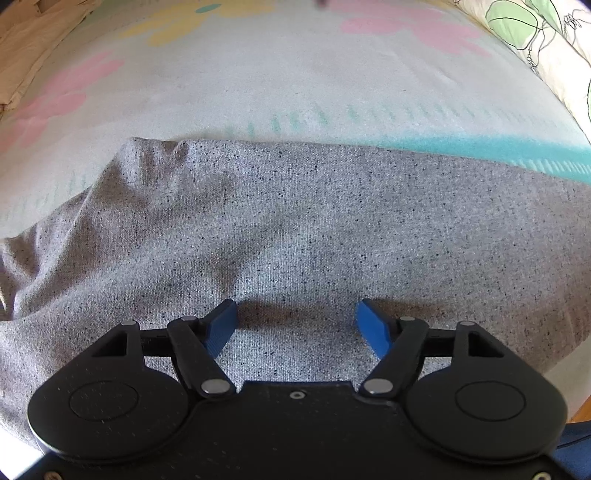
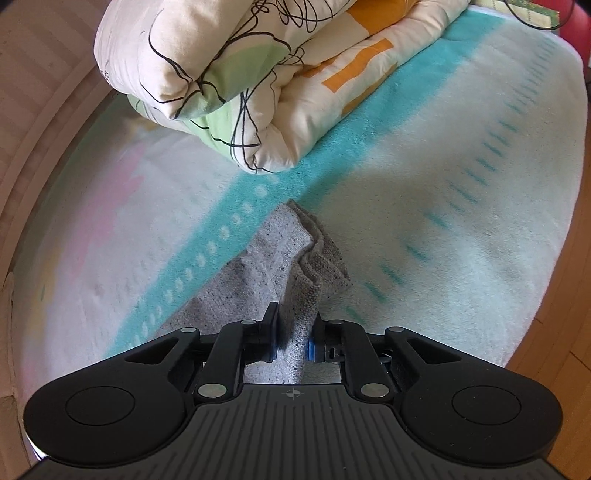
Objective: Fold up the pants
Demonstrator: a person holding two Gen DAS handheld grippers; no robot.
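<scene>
Pants (image 1: pixel 295 221): grey, lying on your pastel blanket (image 1: pixel 258 81).
L gripper (image 1: pixel 295 317): jaws apart, over pants, gripping nothing.
R gripper (image 2: pixel 293 328): clamped on pants (image 2: pixel 295 280) end, near rolled quilt (image 2: pixel 258 74).

Pale terry blanket (image 2: pixel 461 206) covers whole work surface; landmark. Teal stripe (image 2: pixel 332 155) runs diagonally across blanket, row of white dots beside it, short teal dashes (image 2: pixel 480 162) on its other side. Pink flower shapes (image 1: pixel 402 22) and yellow ones (image 1: pixel 177 22) printed at blanket's far part. Folded quilt (image 2: pixel 236 74), cream with black scribble lines, green and orange patches, lies on blanket's far edge, overlapping teal stripe. Wooden floor (image 2: pixel 569 332) beyond blanket's right edge. Tan cloth (image 1: pixel 29 48) past blanket's left edge.
</scene>
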